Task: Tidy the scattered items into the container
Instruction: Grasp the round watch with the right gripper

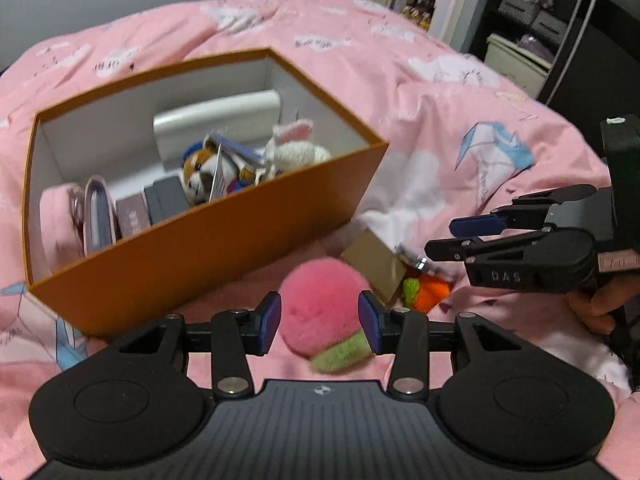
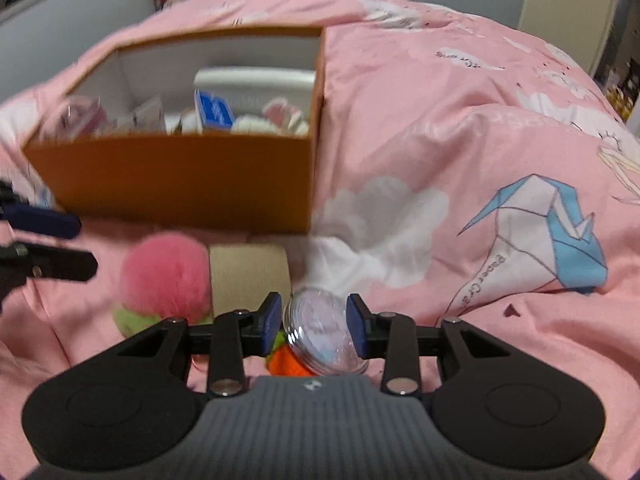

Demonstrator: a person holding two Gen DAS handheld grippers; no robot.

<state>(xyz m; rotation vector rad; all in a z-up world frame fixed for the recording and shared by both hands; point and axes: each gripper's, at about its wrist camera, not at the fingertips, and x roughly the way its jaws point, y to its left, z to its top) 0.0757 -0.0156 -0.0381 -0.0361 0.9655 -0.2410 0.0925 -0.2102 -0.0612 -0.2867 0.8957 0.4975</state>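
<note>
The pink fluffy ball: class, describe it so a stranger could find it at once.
Find the orange box on the pink bedspread. In front of its near wall lies the pink fluffy ball, between the left hand-held gripper fingers. Only it is round, furry, with a green base.

place: home bedroom | cue: pink duvet (image 1: pixel 400 80), storage shelves (image 1: pixel 532 20)

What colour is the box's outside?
Orange outside, white inside; the box shows best in the left wrist view.
</note>
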